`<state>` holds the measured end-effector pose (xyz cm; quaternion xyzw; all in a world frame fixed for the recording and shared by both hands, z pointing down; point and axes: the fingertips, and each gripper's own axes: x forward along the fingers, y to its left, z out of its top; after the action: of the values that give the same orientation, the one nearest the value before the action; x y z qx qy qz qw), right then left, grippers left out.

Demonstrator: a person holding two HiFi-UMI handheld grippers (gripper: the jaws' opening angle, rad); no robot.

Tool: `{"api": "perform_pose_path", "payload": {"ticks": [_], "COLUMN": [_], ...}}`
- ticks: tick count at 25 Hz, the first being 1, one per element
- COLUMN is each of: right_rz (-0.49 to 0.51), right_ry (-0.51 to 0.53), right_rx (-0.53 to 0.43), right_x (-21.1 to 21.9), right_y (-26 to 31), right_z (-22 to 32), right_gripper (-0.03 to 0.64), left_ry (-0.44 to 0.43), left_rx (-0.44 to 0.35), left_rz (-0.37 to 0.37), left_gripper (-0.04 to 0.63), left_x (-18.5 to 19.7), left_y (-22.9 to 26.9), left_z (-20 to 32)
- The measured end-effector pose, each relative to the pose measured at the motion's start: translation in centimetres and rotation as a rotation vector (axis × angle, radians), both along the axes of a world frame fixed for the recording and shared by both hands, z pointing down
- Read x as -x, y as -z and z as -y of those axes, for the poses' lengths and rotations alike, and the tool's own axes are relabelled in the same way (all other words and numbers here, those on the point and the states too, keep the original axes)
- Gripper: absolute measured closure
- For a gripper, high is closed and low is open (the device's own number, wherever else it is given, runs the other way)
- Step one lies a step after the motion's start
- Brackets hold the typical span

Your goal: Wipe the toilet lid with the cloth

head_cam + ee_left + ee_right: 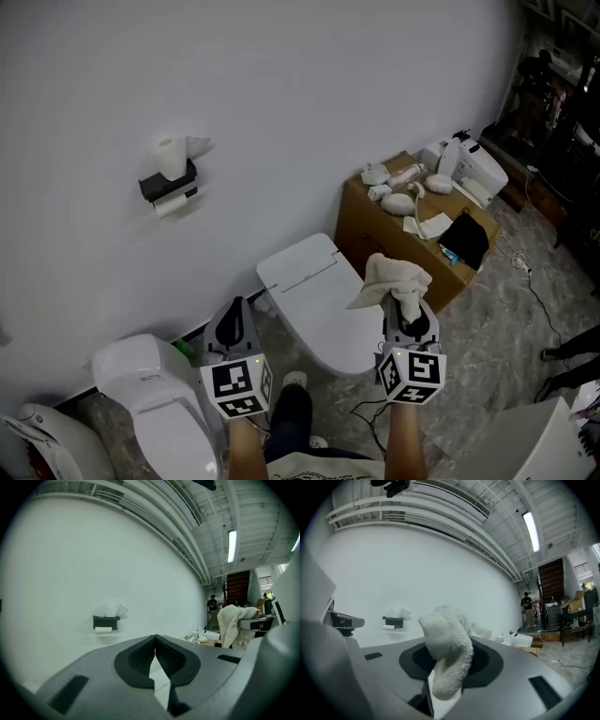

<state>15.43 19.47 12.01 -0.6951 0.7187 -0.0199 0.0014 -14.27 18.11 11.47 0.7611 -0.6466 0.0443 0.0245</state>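
Head view: the right gripper (409,309) is clamped on a crumpled white terry cloth (394,277), raised over the right edge of the closed white plastic toilet lid (314,281). The left gripper (234,307), jaws pressed together with nothing between them, hovers beside the lid's left.

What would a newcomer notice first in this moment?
The white cloth stands out first, bunched in the right gripper and held over the closed toilet lid at the middle of the head view. The left gripper is shut on nothing, to the lid's left. A cardboard box cluttered with small white things stands against the wall at the right.
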Motion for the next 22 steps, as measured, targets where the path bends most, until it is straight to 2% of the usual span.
{"api": "perform_pose_path", "payload": {"ticks": [7, 15, 22], "right_rz": [-0.007, -0.009, -0.011], "right_ry": [-0.033, -0.082, -0.113], "right_rx": [-0.002, 0.037, 0.087], "right_x": [0.3, 0.8, 1.3], "right_y": [0.1, -0.9, -3.0], "right_z": [8.9, 19.4, 26.2], "right_gripper": [0.491, 0.491, 0.491], "left_ry": [-0.055, -0.101, -0.128], "left_rx": [0.006, 0.034, 0.075], "left_rz": [0.002, 0.001, 0.007], "left_gripper": [0.588, 0.588, 0.588], "left_x": [-0.7, 0.1, 1.0], "left_y": [-0.2, -0.8, -2.7], "left_z": [10.1, 21.8, 29.6]}}
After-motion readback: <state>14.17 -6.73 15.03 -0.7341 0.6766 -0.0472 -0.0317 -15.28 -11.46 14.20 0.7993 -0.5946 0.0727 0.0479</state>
